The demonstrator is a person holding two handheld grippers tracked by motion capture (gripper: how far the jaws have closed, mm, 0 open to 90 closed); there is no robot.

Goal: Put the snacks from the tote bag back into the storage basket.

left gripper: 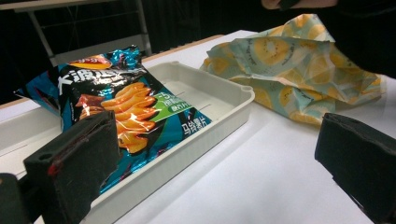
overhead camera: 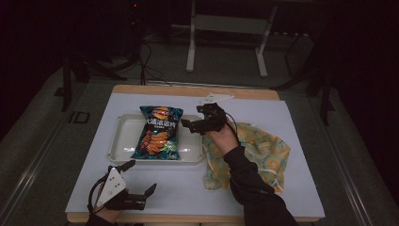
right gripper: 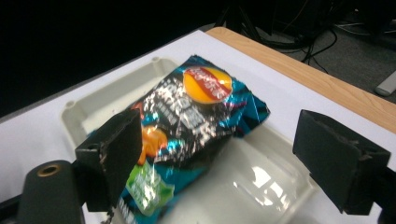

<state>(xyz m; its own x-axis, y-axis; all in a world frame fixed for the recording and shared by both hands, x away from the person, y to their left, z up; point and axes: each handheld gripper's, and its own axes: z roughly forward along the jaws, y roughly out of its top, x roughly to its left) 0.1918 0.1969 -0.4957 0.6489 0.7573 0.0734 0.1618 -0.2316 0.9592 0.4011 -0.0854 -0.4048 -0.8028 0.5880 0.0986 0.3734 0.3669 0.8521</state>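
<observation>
The chip bag (overhead camera: pixel 158 133) (light, crinkly, slippery, easily crushed) lies in the tray (overhead camera: pixel 121 141) at frame centre, best pinched at a sealed edge by the right gripper (overhead camera: pixel 195 123), jaws apart

The bag of potato chips (overhead camera: pixel 158 133) is shiny blue, with a red-and-yellow logo at its top and orange ridged chips printed in the middle. It is sealed and puffed, and it lies flat with the printed side up in the white tray (overhead camera: pixel 121 141). It is just in front of the open right gripper (overhead camera: pixel 194 123), touching neither jaw.
</observation>
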